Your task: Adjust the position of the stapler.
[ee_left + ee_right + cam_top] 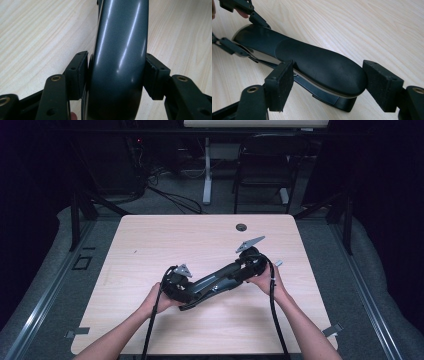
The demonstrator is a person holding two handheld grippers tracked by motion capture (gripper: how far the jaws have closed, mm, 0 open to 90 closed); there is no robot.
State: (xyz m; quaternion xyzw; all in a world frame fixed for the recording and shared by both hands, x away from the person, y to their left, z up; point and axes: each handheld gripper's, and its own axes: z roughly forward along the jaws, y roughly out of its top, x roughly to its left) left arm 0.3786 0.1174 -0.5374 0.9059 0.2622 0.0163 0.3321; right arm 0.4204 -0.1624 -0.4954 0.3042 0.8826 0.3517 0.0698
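Note:
A dark grey stapler (215, 282) lies slantwise on the light wooden table (165, 240), held at both ends. My left gripper (192, 292) is at its near left end. In the left gripper view both pads (81, 75) lie against the sides of the glossy stapler body (120, 50), so the left gripper (116, 75) is shut on it. My right gripper (235, 272) takes the far right end. In the right gripper view the rounded stapler tip (324, 67) sits between the pads (280, 85), which touch it on both sides, with the right gripper (329, 82) shut on it. The left gripper (239, 27) shows at the stapler's far end.
A round cable hole (241, 227) sits near the table's far edge. Beyond the table stand a black chair (265, 165) and a white desk leg (206, 170), with cables on the floor. Both forearms come in over the table's near edge.

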